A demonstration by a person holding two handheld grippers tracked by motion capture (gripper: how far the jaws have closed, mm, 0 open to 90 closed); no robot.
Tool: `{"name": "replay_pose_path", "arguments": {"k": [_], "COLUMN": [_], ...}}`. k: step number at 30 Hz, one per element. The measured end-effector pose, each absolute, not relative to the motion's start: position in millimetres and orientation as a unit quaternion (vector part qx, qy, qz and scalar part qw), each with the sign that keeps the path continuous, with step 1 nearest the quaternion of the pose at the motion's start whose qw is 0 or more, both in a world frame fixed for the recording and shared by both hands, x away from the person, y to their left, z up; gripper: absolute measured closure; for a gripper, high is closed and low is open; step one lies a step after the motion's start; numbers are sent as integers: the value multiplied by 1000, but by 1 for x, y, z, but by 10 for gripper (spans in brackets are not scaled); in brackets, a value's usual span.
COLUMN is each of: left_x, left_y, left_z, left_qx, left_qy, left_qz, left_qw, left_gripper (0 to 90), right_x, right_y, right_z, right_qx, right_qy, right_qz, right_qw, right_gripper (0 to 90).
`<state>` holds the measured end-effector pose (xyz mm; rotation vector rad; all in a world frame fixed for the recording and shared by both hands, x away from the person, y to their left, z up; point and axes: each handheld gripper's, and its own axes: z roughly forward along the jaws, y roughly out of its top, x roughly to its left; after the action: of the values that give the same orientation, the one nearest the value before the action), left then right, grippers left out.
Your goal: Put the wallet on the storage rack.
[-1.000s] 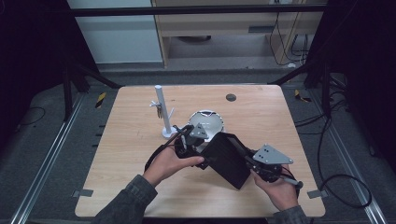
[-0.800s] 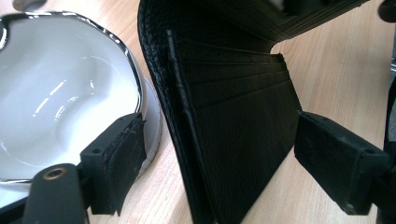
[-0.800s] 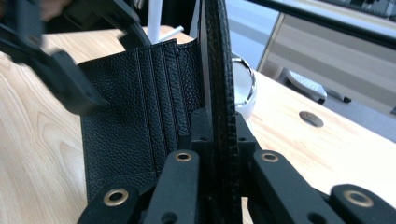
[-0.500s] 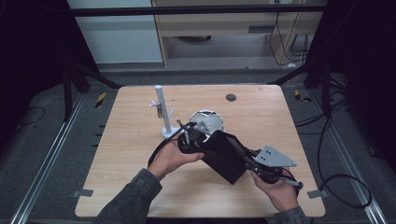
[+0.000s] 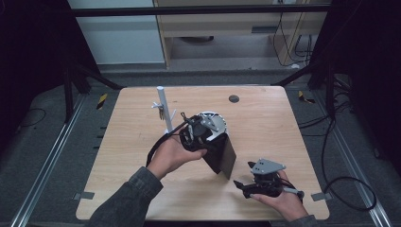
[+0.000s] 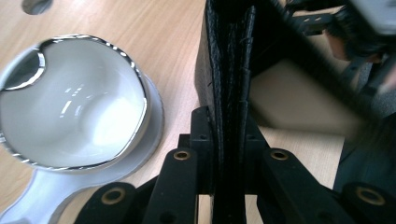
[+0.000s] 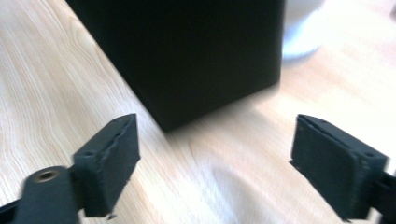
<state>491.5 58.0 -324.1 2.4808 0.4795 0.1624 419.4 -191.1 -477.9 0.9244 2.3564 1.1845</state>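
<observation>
right gripper [image 5: 242,185] lowered, jaws just opened, empty; black folder [image 5: 221,153] upright, clamped by left gripper [image 5: 197,135]

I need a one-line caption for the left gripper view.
Left gripper clamps a black leather wallet beside a white cup.

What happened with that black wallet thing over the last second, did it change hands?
Yes. The right gripper opened its jaws, let go of the black wallet and drew back toward the table's near edge. The left gripper closed its jaws on the wallet's edge and holds it alone, hanging down. The white bowl, the white stand and the table stayed as they were.
</observation>
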Motion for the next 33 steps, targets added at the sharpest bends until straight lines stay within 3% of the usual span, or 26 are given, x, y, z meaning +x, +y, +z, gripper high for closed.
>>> {"name": "replay_pose_path", "arguments": {"k": [7, 15, 33], "left_x": [496, 500, 516], "left_y": [73, 79, 89], "left_z": [-307, -288, -260], "left_qx": [924, 917, 896], "left_qy": [188, 184, 216], "left_qz": [50, 57, 76], "left_qw": [330, 348, 380], "left_gripper": [808, 807, 808], "right_x": [437, 454, 456], "right_y": [-207, -213, -214], "right_z": [-491, -508, -513], "right_qx": [394, 468, 469], "right_qy": [813, 798, 791], "right_qz": [380, 332, 338], "right_qw": [196, 187, 203], "right_gripper": [105, 66, 16]}}
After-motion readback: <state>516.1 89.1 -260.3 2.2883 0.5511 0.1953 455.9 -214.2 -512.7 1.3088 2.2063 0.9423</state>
